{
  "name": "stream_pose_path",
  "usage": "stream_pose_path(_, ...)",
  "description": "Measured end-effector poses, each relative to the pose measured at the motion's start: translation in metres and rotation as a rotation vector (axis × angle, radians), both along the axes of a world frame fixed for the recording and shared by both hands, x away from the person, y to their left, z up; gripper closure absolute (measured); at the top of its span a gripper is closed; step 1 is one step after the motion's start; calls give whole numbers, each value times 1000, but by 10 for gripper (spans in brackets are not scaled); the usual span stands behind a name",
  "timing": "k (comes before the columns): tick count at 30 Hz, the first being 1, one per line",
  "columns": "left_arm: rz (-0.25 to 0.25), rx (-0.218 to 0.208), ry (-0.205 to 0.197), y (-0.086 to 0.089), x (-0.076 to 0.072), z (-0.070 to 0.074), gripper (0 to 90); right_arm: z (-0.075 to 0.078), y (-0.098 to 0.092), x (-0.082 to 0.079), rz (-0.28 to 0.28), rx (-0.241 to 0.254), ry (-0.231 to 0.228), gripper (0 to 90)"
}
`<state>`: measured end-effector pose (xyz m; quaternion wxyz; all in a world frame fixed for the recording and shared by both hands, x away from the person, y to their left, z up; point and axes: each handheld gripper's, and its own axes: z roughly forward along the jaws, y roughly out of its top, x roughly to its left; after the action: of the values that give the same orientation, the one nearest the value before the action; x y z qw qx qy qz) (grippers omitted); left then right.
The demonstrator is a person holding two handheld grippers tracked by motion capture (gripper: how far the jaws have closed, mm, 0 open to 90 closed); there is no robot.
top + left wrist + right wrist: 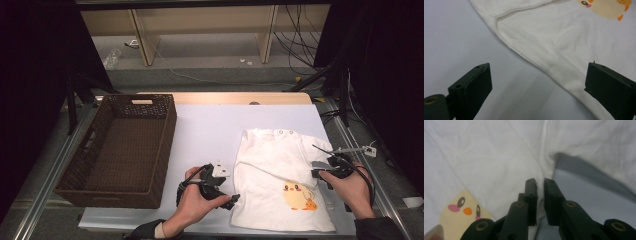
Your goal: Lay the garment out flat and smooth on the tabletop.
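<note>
A small white shirt (280, 175) with a yellow chick print (299, 196) lies flat on the right half of the white table (210, 130), its neck toward the far edge and its hem toward the person.

The right gripper (539, 185) sits at the shirt's right side seam, just below the sleeve. Its jaws are drawn nearly together with the edge of the cloth pinched between them; in the right gripper view the fabric bunches into a fold just ahead of the tips, and bare table shows in shadow to the right of it.

The left gripper (231, 199) rests low at the shirt's lower left corner. Its jaws stand wide apart, one over bare table and the other over the hem edge, and they grip nothing.

A dark brown wicker basket (165, 145) stands on the left half of the table, well apart from the shirt, just beside the left hand (192, 207). Bare table lies between basket and shirt. Beyond the far edge, wooden shelf legs (142, 42) and loose black cables (300, 35) sit on the floor.
</note>
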<state>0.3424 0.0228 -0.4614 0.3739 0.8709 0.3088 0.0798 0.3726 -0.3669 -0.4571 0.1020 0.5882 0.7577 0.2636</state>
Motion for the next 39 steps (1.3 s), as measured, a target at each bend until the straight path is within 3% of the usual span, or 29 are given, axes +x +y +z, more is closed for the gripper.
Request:
stream_pose_path(11,3,0,-1,0,1,0,72,8,4,-1,9,-5,-11,852)
stream_pose_path(20,9,-29,-16,-3,7,8,83,23,18,-3,28,7,-68,853)
stream_pose_path(33,-3,-72,-23,-12,15,15,134,36,60,-2,115,53,-168,855)
stream_pose_path(39,-26,-94,-25,-24,19,19,150,39,83,-2,162,66,-186,855)
